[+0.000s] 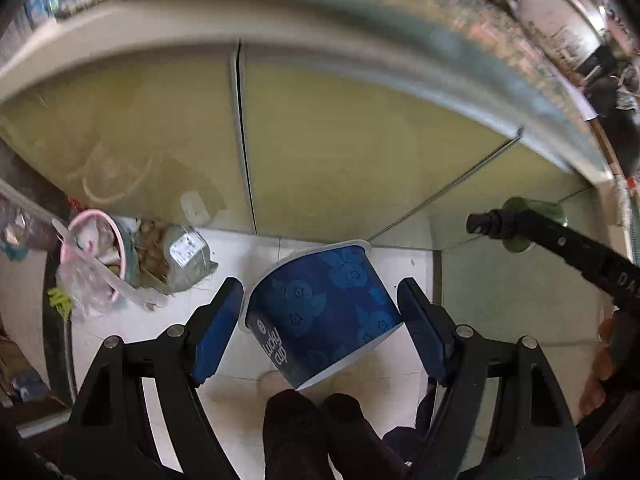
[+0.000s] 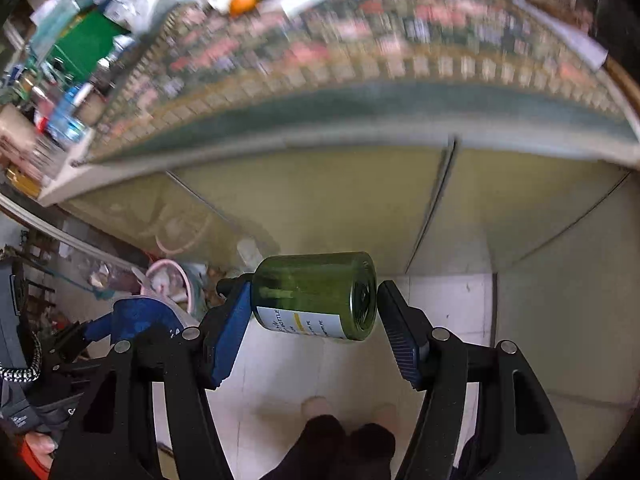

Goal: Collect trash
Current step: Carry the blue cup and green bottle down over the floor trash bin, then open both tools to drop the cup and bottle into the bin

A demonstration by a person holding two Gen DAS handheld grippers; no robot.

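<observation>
Below, clamped crosswise between the blue pads of the left gripper (image 1: 320, 320): a dark blue paper cup printed with flowers and the words "lucky cup" (image 1: 324, 312), tilted, white rim toward the far side, base toward the camera. Pressed at both ends by the blue pads of the right gripper (image 2: 314, 320): a dark green plastic bottle with a white label (image 2: 316, 296), lying sideways, round base against the right-hand pad, neck end hidden behind the left-hand pad. Both held in the air above a white tiled floor (image 1: 400, 368), in front of the yellow-green doors of a low cabinet (image 1: 340, 152) with a pale top edge. Seen to the far left, on the floor against the cabinet: a pink-rimmed bin (image 1: 100, 248) stuffed with crumpled clear plastic and paper, a grey-green bag with a white label (image 1: 188, 258) just beside it on the right. Visible again in the right wrist view: the same pink-rimmed bin (image 2: 170, 280), left of the bottle and beyond the blue cup (image 2: 140, 314). Directly beneath the cup, near the bottom of the left wrist view: dark trouser legs (image 1: 312, 432) and pale shoe tips on the tiles. Above the cabinet, blurred: a patterned cloth of pink, green and tan squares (image 2: 340, 52) spread over the counter, with cluttered boxes and packets at its far left end.
</observation>
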